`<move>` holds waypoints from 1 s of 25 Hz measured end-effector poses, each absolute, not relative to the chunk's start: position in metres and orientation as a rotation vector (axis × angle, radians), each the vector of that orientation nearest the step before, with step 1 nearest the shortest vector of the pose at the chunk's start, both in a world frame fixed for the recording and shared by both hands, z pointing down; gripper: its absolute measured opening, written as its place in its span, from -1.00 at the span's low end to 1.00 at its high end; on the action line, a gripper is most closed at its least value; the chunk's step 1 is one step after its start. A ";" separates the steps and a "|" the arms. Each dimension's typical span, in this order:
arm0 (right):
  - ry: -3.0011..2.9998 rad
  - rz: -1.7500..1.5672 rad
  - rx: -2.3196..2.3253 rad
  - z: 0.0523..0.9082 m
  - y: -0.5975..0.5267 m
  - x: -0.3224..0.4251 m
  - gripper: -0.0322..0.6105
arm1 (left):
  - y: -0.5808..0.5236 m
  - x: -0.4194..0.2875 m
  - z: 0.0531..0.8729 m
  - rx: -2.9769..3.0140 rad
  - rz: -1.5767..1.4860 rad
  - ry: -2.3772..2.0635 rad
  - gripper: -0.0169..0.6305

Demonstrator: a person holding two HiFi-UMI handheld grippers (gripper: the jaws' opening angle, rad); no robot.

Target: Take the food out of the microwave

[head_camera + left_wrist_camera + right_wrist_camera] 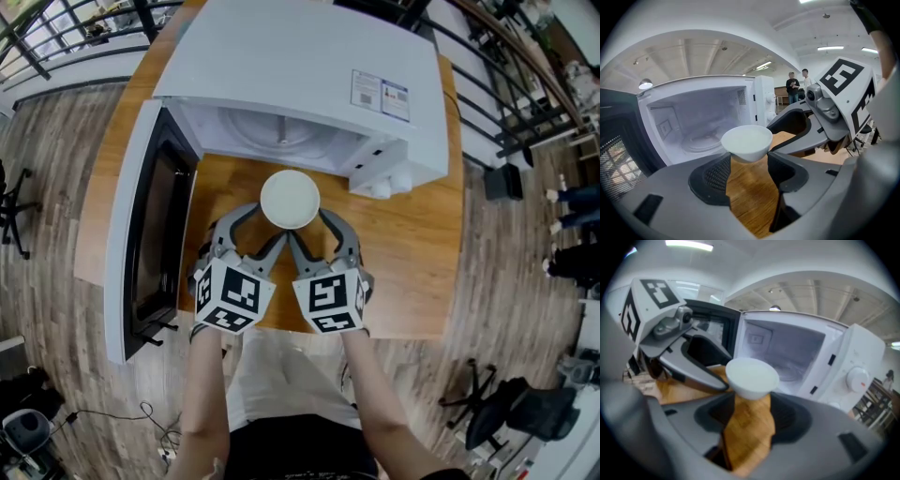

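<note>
Bowl (290, 199) upright, mouth up, held by left gripper (253, 230), right gripper (316, 232)

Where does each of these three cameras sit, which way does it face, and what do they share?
Head view: on the person's head, facing steeply down at the white bowl before the open microwave; forearms, left gripper, right gripper show.
Left gripper view: on the left gripper, facing along its jaws, shut on the white bowl, into the microwave; right gripper shows.
Right gripper view: on the right gripper, likewise; left gripper shows.
Shared by all: white bowl, microwave.
</note>
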State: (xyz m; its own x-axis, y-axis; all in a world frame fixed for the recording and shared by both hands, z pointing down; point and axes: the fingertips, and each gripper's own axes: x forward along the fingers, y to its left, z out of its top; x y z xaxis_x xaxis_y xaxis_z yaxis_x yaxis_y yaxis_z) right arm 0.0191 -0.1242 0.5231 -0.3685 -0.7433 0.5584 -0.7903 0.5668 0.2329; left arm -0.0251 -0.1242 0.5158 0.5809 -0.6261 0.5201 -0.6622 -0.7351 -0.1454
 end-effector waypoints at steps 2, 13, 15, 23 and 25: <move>-2.171 0.103 1.223 0.526 -0.118 0.020 -0.10 | -0.118 -0.024 0.519 2.732 0.859 -1.112 -0.10; -2.155 0.134 1.194 0.551 -0.094 0.022 -0.10 | -0.093 -0.023 0.543 2.697 0.859 -1.096 -0.10; -2.150 0.141 1.176 0.558 -0.091 0.022 -0.10 | -0.089 -0.023 0.549 2.689 0.875 -1.091 -0.10; -2.124 0.162 1.132 0.577 -0.082 0.021 -0.10 | -0.078 -0.025 0.568 2.658 0.895 -1.087 -0.10; -2.123 0.161 1.125 0.579 -0.081 0.021 -0.10 | -0.077 -0.025 0.571 2.651 0.896 -1.084 -0.10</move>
